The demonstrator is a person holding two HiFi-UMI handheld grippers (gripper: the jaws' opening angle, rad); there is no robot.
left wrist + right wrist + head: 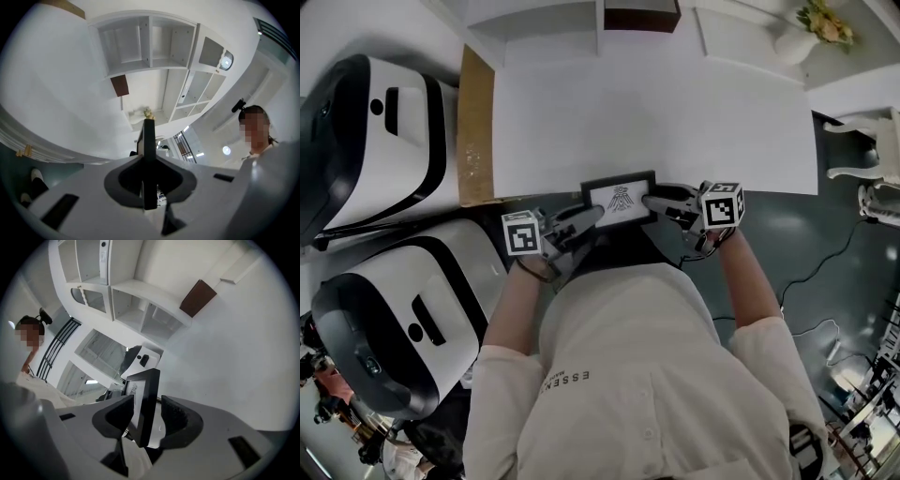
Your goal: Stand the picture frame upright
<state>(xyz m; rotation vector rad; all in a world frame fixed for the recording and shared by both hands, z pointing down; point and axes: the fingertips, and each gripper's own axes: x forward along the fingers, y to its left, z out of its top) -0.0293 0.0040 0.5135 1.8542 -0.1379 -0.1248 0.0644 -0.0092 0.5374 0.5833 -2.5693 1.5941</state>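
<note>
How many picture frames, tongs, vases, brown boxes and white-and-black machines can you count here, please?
picture frame: 1
tongs, namely left tongs and right tongs: 2
vase: 1
brown box: 1
white-and-black machines: 2
Total: 7

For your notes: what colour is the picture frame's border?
Black; the picture frame shows best in head view.

Open surface is left across the white counter beyond the picture frame. Passage is limited by a brown strip at left and a dark box at the far edge.
</note>
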